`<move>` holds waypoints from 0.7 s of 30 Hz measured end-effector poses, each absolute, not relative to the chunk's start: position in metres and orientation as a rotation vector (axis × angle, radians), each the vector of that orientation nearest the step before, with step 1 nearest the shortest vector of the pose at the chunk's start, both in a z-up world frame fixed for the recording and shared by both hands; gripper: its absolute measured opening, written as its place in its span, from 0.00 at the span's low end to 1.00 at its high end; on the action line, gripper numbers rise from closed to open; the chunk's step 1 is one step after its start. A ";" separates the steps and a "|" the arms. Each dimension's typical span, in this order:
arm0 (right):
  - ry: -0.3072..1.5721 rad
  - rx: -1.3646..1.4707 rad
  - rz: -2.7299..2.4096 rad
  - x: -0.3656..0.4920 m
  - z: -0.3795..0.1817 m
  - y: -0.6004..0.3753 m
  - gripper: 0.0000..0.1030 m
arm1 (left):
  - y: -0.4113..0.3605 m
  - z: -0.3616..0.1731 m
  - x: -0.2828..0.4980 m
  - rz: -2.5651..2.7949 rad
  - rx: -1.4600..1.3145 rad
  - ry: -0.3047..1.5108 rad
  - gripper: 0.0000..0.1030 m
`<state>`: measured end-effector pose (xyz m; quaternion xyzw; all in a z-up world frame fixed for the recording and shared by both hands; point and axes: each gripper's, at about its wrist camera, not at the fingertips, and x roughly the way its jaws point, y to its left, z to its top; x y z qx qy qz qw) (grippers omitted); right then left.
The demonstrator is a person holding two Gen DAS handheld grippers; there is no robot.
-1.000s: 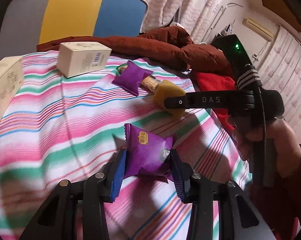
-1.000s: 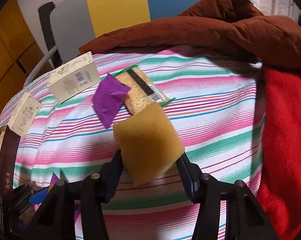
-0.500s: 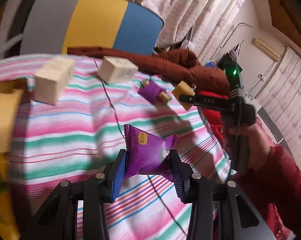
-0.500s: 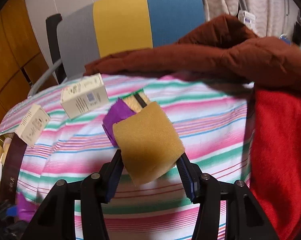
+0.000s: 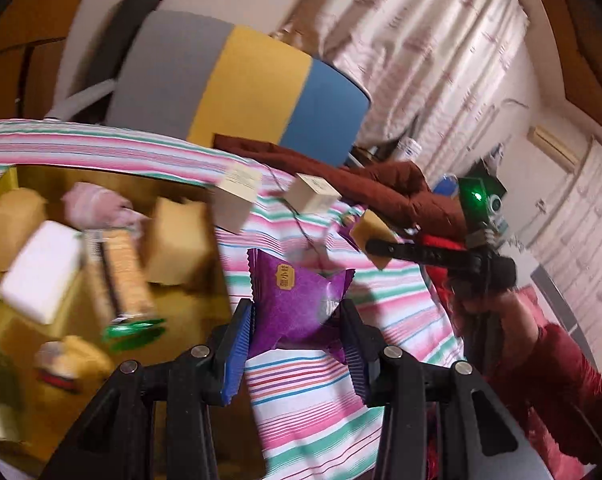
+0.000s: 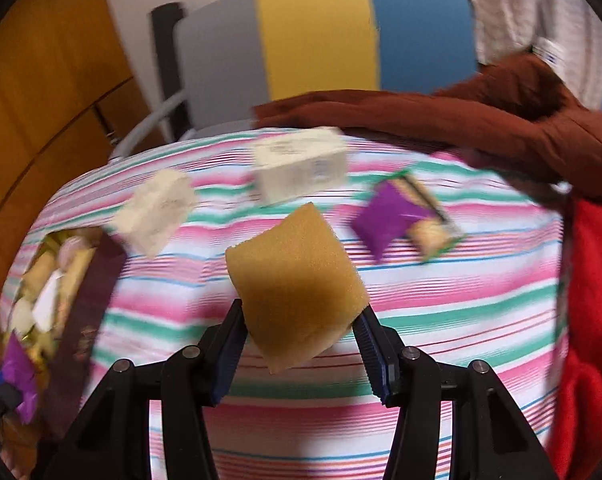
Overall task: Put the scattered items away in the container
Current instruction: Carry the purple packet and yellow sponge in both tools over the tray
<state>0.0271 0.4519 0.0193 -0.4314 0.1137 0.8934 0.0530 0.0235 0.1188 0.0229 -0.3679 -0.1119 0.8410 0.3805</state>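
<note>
My left gripper (image 5: 297, 316) is shut on a purple snack packet (image 5: 297, 300), held in the air beside the right edge of the container (image 5: 217, 292), a golden box full of snacks and small boxes. My right gripper (image 6: 299, 324) is shut on a yellow sponge block (image 6: 297, 284), lifted above the striped cloth. In the left wrist view the right gripper (image 5: 375, 242) shows farther right with the sponge (image 5: 371, 232). On the cloth lie two cream boxes (image 6: 301, 168) (image 6: 155, 210), another purple packet (image 6: 385, 220) and a cracker pack (image 6: 431, 220). The container (image 6: 93, 280) sits at the left in the right wrist view.
A chair with a grey, yellow and blue back (image 6: 325, 36) stands behind the table. A brown jacket (image 6: 481, 120) lies along the far edge, a red cloth (image 6: 593, 300) at the right. A person's hand and red sleeve (image 5: 541, 340) hold the right gripper. Curtains (image 5: 421, 60) hang behind.
My left gripper has swung left and up with the purple packet, and the container has come into its view. My right gripper has lifted the sponge and moved left; the container edge now shows.
</note>
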 end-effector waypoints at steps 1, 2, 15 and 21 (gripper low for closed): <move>0.346 -1.315 2.746 0.027 0.023 0.437 0.52 | 0.110 0.025 0.022 2.158 -0.930 -0.307 0.42; 0.345 -1.317 2.768 0.028 0.025 0.425 0.52 | 0.103 0.027 0.021 2.166 -0.924 -0.324 0.42; 0.256 -1.384 3.042 0.034 0.043 0.274 0.52 | 0.026 0.040 -0.001 2.321 -0.877 -0.438 0.42; 0.178 -1.423 3.111 0.035 0.043 0.236 0.52 | 0.009 0.036 -0.014 2.347 -0.908 -0.483 0.42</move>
